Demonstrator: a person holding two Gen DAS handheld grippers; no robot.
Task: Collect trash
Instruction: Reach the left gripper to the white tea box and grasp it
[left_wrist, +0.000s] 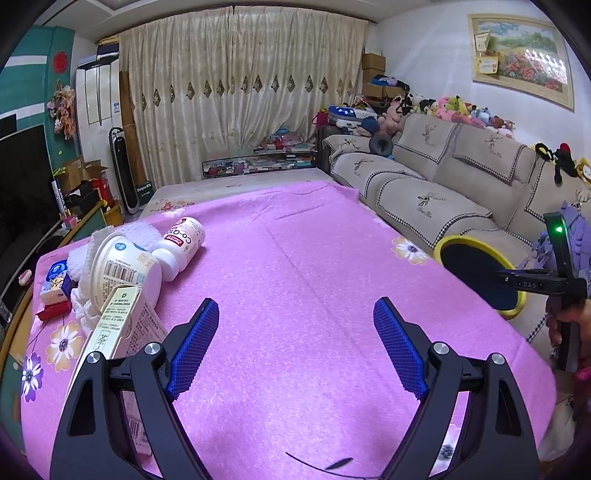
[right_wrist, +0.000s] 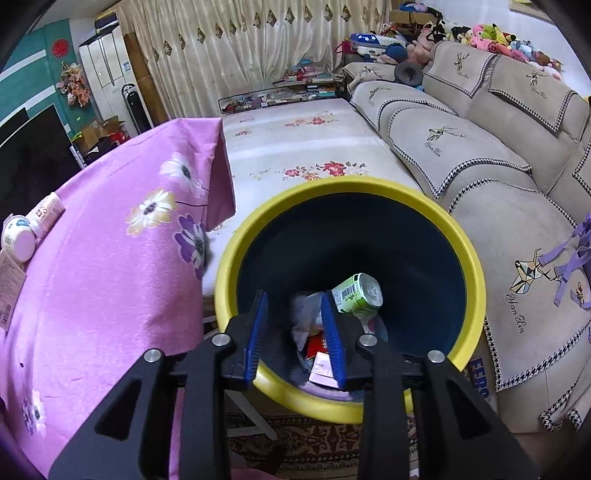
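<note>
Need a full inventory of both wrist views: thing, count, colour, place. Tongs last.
bin: 1, yellow rim, dark blue inside, on the floor between table and sofa
green can: 1, inside the bin on other litter
wrappers: several, white, red and pink, at the bin bottom
tablecloth: 1, pink with flowers, over the table
white bottle: 1, lying on its side, far left of the table
round tub: 1, cream, tipped, beside the bottle
carton: 1, cream and green, near left edge
small blue box: 1, left table edge
sofa: 1, beige, right side
left tongs: 1, blue pads, open, nothing between them
right tongs: 1, blue pads, partly open above the bin, empty
</note>
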